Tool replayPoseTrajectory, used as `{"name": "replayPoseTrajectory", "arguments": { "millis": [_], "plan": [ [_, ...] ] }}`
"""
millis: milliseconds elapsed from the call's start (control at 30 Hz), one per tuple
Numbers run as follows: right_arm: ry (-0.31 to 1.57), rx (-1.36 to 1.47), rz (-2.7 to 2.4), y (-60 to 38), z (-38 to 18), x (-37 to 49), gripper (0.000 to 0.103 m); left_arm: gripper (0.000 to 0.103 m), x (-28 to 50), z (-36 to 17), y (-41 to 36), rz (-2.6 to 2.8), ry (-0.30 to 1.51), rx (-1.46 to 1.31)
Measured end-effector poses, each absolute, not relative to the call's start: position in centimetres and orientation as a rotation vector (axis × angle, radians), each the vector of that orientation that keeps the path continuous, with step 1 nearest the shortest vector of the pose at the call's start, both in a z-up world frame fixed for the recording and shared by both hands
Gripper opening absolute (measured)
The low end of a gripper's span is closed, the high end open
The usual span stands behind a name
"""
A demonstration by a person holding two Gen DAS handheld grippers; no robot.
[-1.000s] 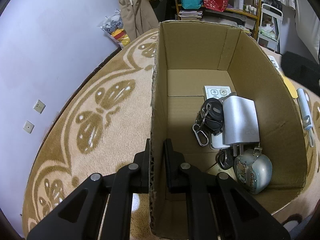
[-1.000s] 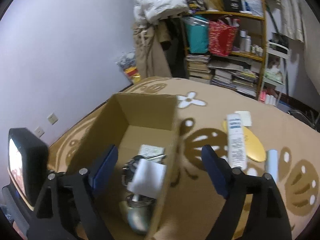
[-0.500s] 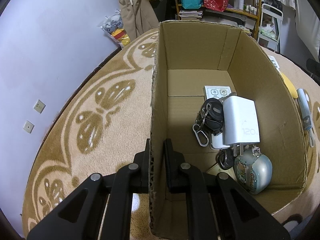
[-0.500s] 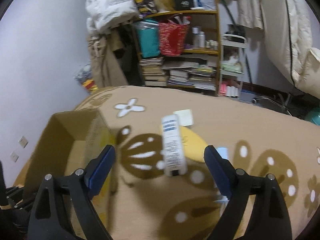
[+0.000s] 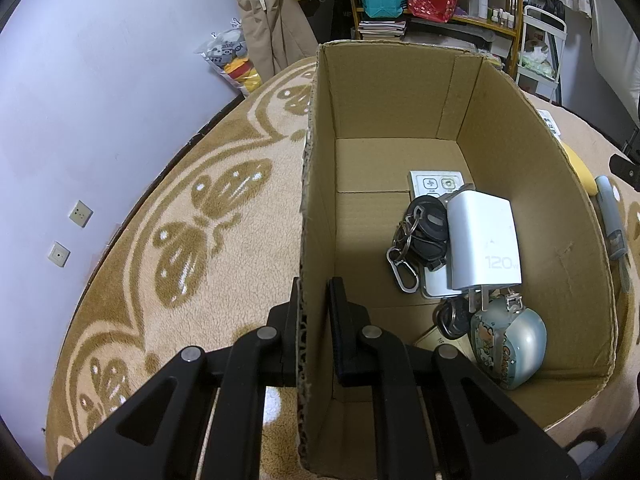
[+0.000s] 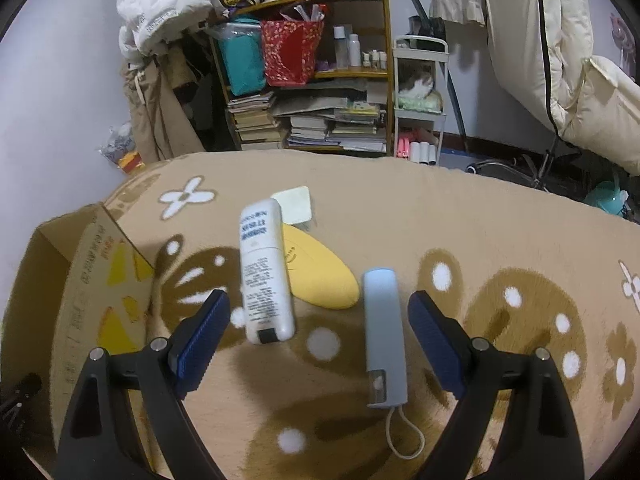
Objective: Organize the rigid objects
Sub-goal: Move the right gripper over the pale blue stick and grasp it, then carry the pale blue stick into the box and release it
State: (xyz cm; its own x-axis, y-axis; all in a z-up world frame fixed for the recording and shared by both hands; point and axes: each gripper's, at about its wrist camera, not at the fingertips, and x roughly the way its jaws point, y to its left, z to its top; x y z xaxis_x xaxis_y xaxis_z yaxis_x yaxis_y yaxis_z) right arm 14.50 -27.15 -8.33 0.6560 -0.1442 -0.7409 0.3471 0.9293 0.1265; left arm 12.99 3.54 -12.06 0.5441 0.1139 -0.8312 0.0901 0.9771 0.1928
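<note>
The left gripper [image 5: 314, 320] is clamped on the near left wall of the cardboard box [image 5: 320, 184], one finger outside and one inside. Only the left wrist view looks down into the box: a white charger [image 5: 482, 246] lies toward its right side, partly on top of a black key fob [image 5: 428, 226] with a metal clip [image 5: 402, 268], a white remote [image 5: 436, 182] sits just behind them, and a pale blue rounded case [image 5: 510, 346] with a cartoon print rests at the near right corner, touching the charger's prongs.

The right gripper [image 6: 320, 330] hangs wide open over the rug [image 6: 500, 232], holding nothing. Its view shows what the other barely catches: a white tube [image 6: 264, 276] with printed text lying partly over a yellow oval case [image 6: 320, 276], a pale square pad [image 6: 294, 204] just behind them, and a grey-blue stick [image 6: 384, 332] with a cord loop, near the tube but apart from it. The tube and stick both lie between the spread fingers. The box appears here only as a corner at the left edge [image 6: 80, 264], its contents hidden. In the left wrist view the yellow case [image 5: 578, 168] and the stick [image 5: 610, 216] peek past the box's right wall.
</note>
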Motion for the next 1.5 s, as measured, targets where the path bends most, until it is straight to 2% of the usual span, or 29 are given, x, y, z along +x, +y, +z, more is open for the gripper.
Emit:
{"name": "replayPoseTrajectory", "arguments": {
  "millis": [367,500,767,833,900,1033,1167,1200,1233,1300,1500],
  "plan": [
    [0.830,0.265,-0.345,-28.5,-10.8,14.3,0.095,0.011,13.1,-12.1,3.6,0.017,0.998,0.227],
    [0.869,0.270,-0.362,-29.0,-11.8,14.4,0.085,0.011,13.1,-12.2,3.6,0.017,0.999,0.226],
    [0.922,0.294,-0.391,-29.8,-13.1,14.5,0.084,0.011,13.1,-12.2,3.5,0.017,0.999,0.225],
    [0.942,0.293,-0.388,-29.9,-13.4,14.6,0.068,0.011,13.1,-12.2,3.5,0.017,0.998,0.225],
    [0.978,0.309,-0.380,-30.1,-14.1,14.8,0.060,0.011,13.0,-12.2,3.5,0.017,0.998,0.225],
    [1.006,0.305,-0.385,-30.2,-14.9,14.8,0.052,0.011,13.0,-12.2,3.5,0.017,0.998,0.224],
    [1.014,0.273,-0.397,-30.0,-15.0,14.7,0.048,0.011,13.1,-12.2,3.5,0.017,0.998,0.226],
    [1.014,0.266,-0.399,-30.0,-15.0,14.6,0.045,0.011,13.0,-12.2,3.5,0.017,0.998,0.226],
    [1.012,0.258,-0.404,-29.8,-14.9,14.6,0.037,0.011,13.0,-12.2,3.5,0.017,0.999,0.226],
    [1.006,0.249,-0.412,-29.7,-14.9,14.5,0.030,0.011,13.1,-12.2,3.6,0.016,0.999,0.223],
    [0.986,0.262,-0.412,-29.4,-14.6,14.1,0.029,0.011,13.1,-12.3,3.4,0.016,0.996,0.228]
  ]
}}
